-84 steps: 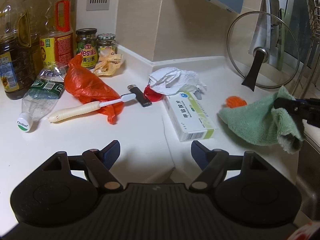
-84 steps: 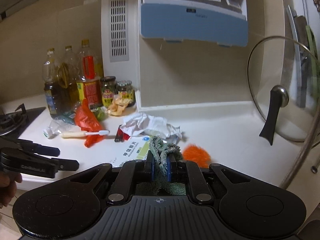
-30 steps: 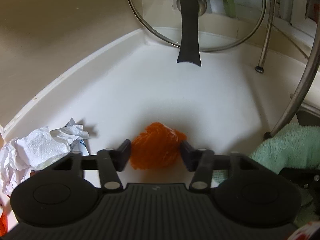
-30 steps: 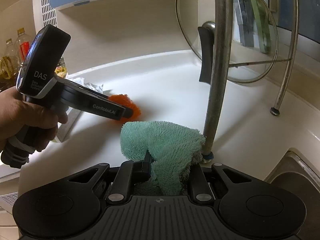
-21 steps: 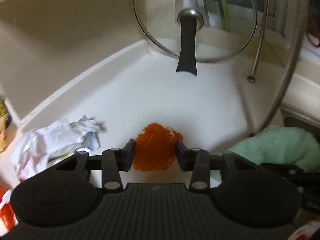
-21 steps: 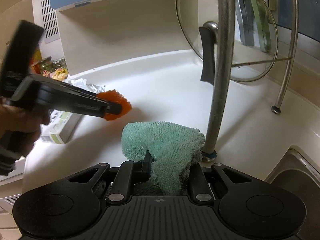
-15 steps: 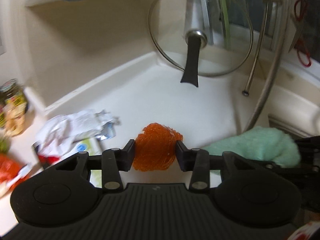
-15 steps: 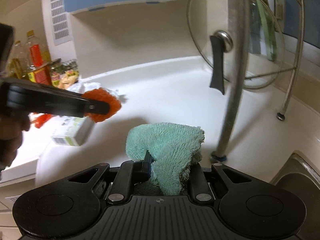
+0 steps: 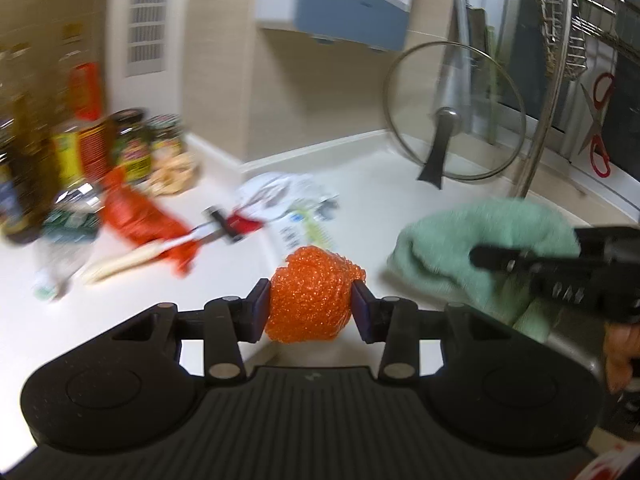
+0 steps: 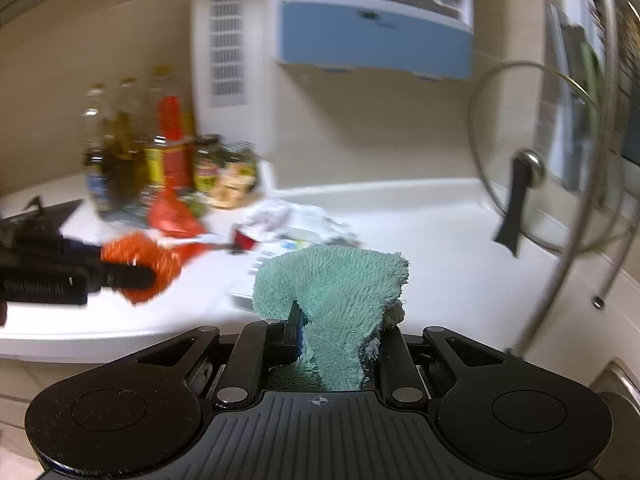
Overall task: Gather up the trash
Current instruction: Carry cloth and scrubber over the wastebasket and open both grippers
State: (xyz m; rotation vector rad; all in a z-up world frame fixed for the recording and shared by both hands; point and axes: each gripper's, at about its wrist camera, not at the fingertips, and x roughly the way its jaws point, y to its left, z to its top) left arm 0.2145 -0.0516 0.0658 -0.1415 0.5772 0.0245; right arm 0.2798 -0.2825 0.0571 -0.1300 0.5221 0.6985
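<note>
Left gripper (image 9: 311, 305): jaws pressed on either flank of an orange mesh scrubber (image 9: 313, 293), a rounded, knobbly, glistening ball with no clear long axis, carried clear above the white counter (image 9: 400, 184). Right gripper (image 10: 340, 344): clamped tight on a green terry cloth (image 10: 340, 280), shaggy, soft, folded; its bulk stands up and forward out of the jaws, a short tail hanging below them. To the right of the left gripper, that cloth and the right gripper's black body, with part of a hand (image 9: 618, 360) behind. Ahead of both grippers, blurred litter lying on the counter: crumpled white paper (image 9: 280, 192), a pale medicine box (image 9: 304, 228) partly under it, a red crinkled plastic bag (image 9: 136, 216), a toothbrush (image 9: 140, 258) lying slantwise, a clear plastic bottle (image 9: 64, 240) on its side. Farther left, upright oil bottles (image 10: 132, 148) and jars (image 9: 144, 148). Farther right, a round glass lid (image 9: 452, 112) leaning on edge, black handle pointing down.
</note>
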